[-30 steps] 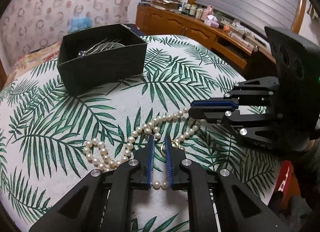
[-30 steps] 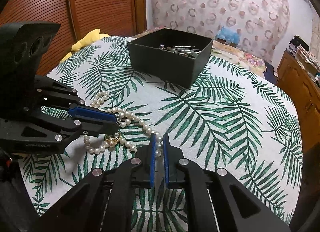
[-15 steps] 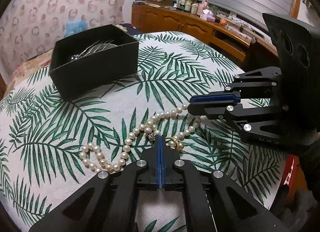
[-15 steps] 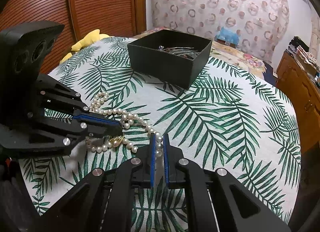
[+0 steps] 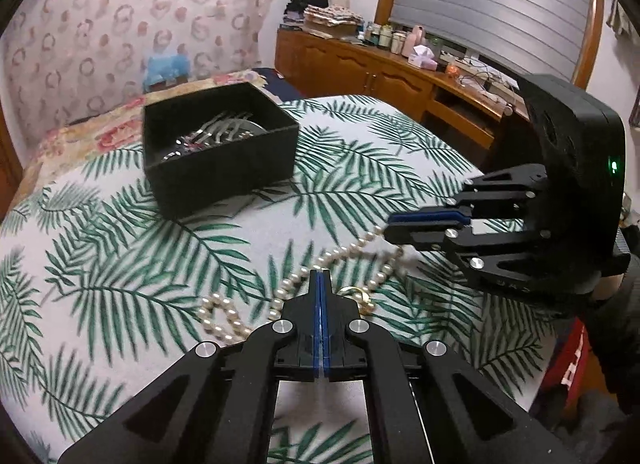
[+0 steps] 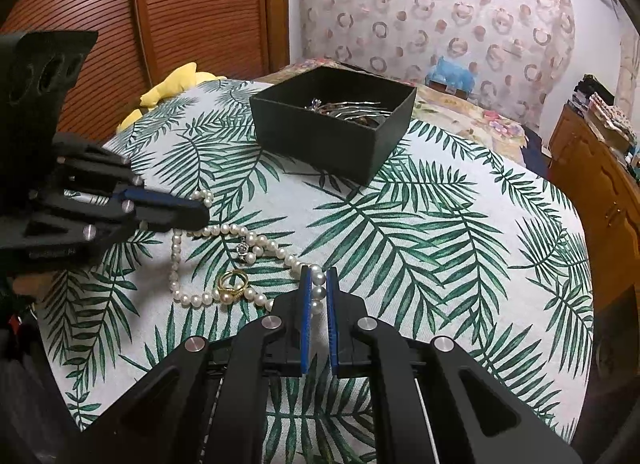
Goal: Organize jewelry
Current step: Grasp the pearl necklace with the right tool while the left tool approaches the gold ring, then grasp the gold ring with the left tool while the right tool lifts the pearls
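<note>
A pearl necklace [image 6: 224, 230] lies looped on the palm-leaf tablecloth, with a gold ring [image 6: 233, 281] and a small silver charm [image 6: 241, 250] inside the loop. It also shows in the left wrist view [image 5: 352, 252]. My left gripper [image 5: 321, 276] is shut with nothing seen between its pads, raised above the pearls; it also shows in the right wrist view [image 6: 200, 208]. My right gripper [image 6: 319, 284] is closed on a few pearls at the near end of the strand. A black box [image 6: 316, 136] holding metal hair pieces stands at the back.
The round table's edge [image 6: 576, 304] curves close on the right, with a wooden cabinet [image 6: 600, 184] beyond. A yellow soft thing [image 6: 168, 88] lies at the far left edge. A wooden dresser [image 5: 384, 76] with bottles stands behind the table.
My left gripper closed from open and lifted up off the pearls, empty. The gold ring stays on the cloth. My right gripper has held the pearl strand end throughout.
</note>
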